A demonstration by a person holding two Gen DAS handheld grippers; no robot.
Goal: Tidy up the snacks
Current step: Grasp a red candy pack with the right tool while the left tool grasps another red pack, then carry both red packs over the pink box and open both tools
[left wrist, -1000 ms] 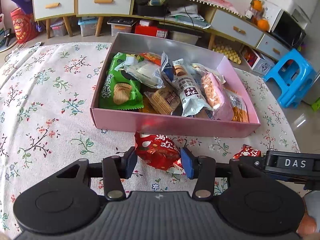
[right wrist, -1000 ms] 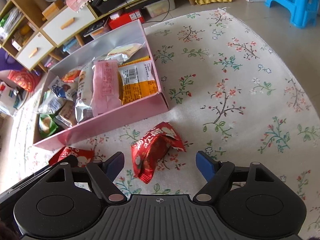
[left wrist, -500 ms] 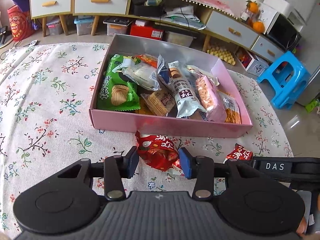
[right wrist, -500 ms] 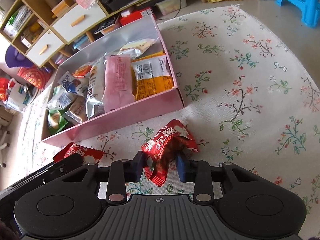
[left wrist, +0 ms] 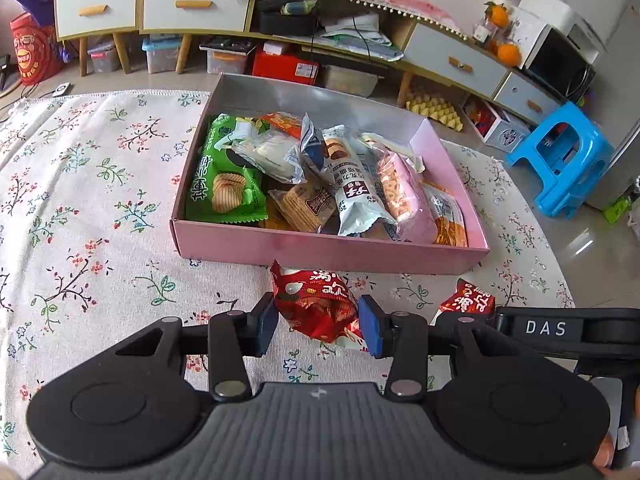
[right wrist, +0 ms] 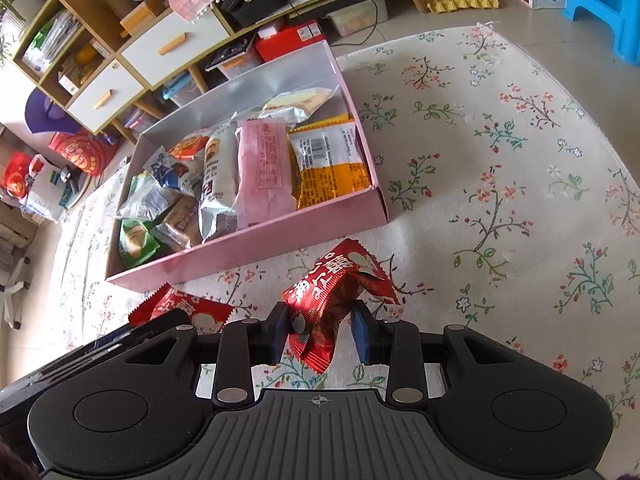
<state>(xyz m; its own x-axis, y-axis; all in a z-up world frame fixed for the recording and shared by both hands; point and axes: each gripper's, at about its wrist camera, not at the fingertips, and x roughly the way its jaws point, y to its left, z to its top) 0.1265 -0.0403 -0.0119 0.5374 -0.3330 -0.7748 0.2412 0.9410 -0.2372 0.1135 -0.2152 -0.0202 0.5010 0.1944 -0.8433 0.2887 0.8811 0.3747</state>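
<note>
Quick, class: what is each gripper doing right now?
Left gripper: closed on a red snack packet.
Right gripper: closed on another red snack packet, lifted.

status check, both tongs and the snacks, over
Left tongs shut on red packet. Right tongs shut on second red packet. Pink box ahead, crowded.

Two red snack packets (left wrist: 316,304) (right wrist: 336,300), pink box (left wrist: 320,246), green chip bag (left wrist: 224,184), white floral tablecloth (left wrist: 80,200).
</note>
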